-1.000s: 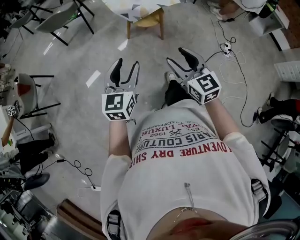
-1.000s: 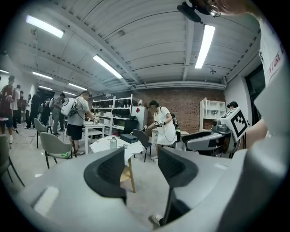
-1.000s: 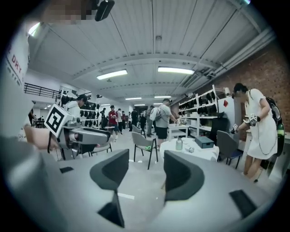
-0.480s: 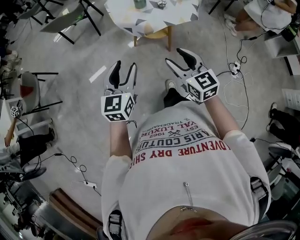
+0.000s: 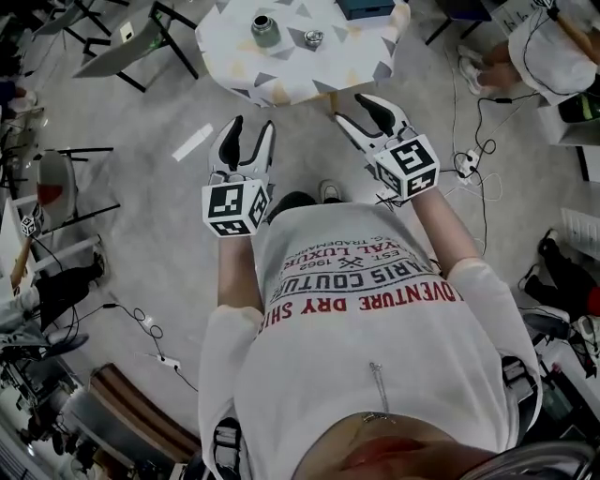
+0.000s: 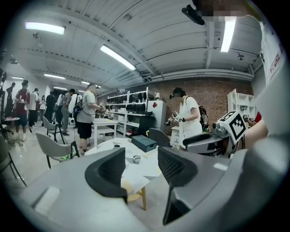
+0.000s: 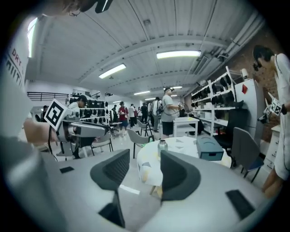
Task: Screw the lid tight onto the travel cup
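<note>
A round white table with grey triangles stands ahead of me. On it are the metal travel cup, upright, and its small lid lying apart to the right. My left gripper and right gripper are held in the air short of the table, both open with nothing between the jaws. In the left gripper view the lid shows between the left gripper's jaws, far off. The right gripper view has the cup above the right gripper.
A blue-grey box sits at the table's far side. Folding chairs stand at the left, cables and a power strip lie on the floor at the right. Several people and shelving fill the room behind.
The table with the cup and lid has come into the head view and moved down toward me. Both grippers keep the same open pose in front of the body.
</note>
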Demonstrator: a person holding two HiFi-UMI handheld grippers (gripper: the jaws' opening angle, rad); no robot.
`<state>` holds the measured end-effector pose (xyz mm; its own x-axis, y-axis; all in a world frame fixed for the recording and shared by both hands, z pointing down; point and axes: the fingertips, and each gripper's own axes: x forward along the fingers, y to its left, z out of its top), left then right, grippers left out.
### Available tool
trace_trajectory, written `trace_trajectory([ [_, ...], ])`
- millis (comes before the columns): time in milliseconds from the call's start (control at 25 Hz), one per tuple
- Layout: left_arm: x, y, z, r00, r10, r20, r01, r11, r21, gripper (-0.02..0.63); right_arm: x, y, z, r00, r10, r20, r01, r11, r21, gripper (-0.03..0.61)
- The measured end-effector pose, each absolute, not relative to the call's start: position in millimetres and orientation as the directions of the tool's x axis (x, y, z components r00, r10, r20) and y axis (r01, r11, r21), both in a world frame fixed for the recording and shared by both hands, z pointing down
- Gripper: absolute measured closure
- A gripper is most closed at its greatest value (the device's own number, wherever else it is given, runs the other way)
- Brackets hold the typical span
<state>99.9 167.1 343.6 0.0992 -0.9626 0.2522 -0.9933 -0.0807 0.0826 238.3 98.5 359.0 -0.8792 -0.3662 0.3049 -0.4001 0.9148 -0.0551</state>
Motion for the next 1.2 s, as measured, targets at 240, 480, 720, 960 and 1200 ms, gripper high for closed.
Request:
trace_trajectory([
  [240,82,109,359,0.108,-0.953,0.285,-0.992,-0.086,0.088,0.397,218,37,373,-0.868,-0.366,0.336,-0.394,0.919,-0.016,0.370],
  [480,47,34,394,0.175,-0.924,0.339,-0.984,-0.157,0.080,0.371,178,-24,395,-0.842,-0.349,0.411,-0.391,0.920,-0.019,0.370],
  [720,12,-37,428,0.278,-0.874,0.399,-0.960,-0.265,0.091,0.356,133,-76,434,-0.786,-0.293,0.545,-0.362,0.932,-0.021,0.370],
  [960,-12,-88,478,0.386,-0.796,0.466,-0.918,-0.382,0.108,0.295,100,-119,494,-0.681,-0.236,0.693,-0.368,0.929,-0.044,0.367],
  [1200,-15,-115,514,0.485,-0.722,0.494,-0.859,-0.499,0.113,0.279,89,-136,548,-0.549,-0.130,0.825,-0.289,0.957,-0.041,0.331],
])
